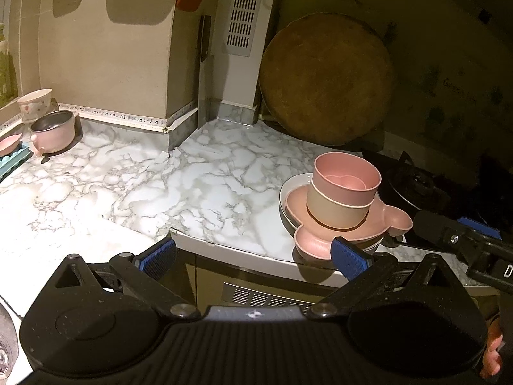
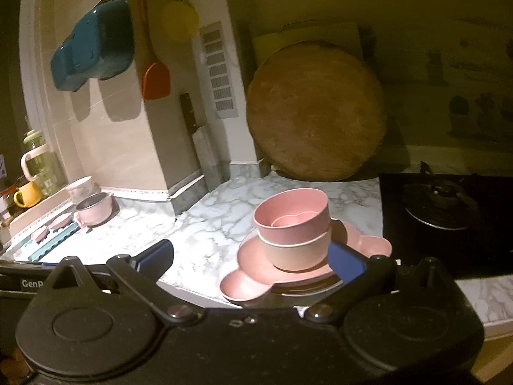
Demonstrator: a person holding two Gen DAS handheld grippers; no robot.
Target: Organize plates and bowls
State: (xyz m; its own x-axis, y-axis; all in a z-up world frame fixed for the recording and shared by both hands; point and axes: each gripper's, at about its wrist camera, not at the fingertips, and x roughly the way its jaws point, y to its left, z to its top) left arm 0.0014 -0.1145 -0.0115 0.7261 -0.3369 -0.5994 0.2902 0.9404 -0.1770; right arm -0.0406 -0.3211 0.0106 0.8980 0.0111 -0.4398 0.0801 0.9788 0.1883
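Note:
A stack stands at the marble counter's (image 1: 205,173) front right edge. A pink bowl (image 1: 348,173) sits in a beige bowl (image 1: 336,211), on a pink eared plate (image 1: 317,240), on a white plate (image 1: 290,189). The stack also shows in the right wrist view, with the pink bowl (image 2: 291,215) on top. My left gripper (image 1: 255,256) is open and empty at the counter's front edge, left of the stack. My right gripper (image 2: 251,258) is open and empty, its right pad (image 2: 348,264) close by the beige bowl (image 2: 295,252). A pink metal-lined pot (image 1: 53,131) and a floral bowl (image 1: 33,102) stand far left.
A round wooden board (image 1: 325,80) leans on the wall behind the stack. A black gas hob (image 2: 449,211) lies to the right. A blue drying mat (image 2: 51,243) with small pink dishes is far left. A knife (image 2: 190,118) and utensils hang on the wall.

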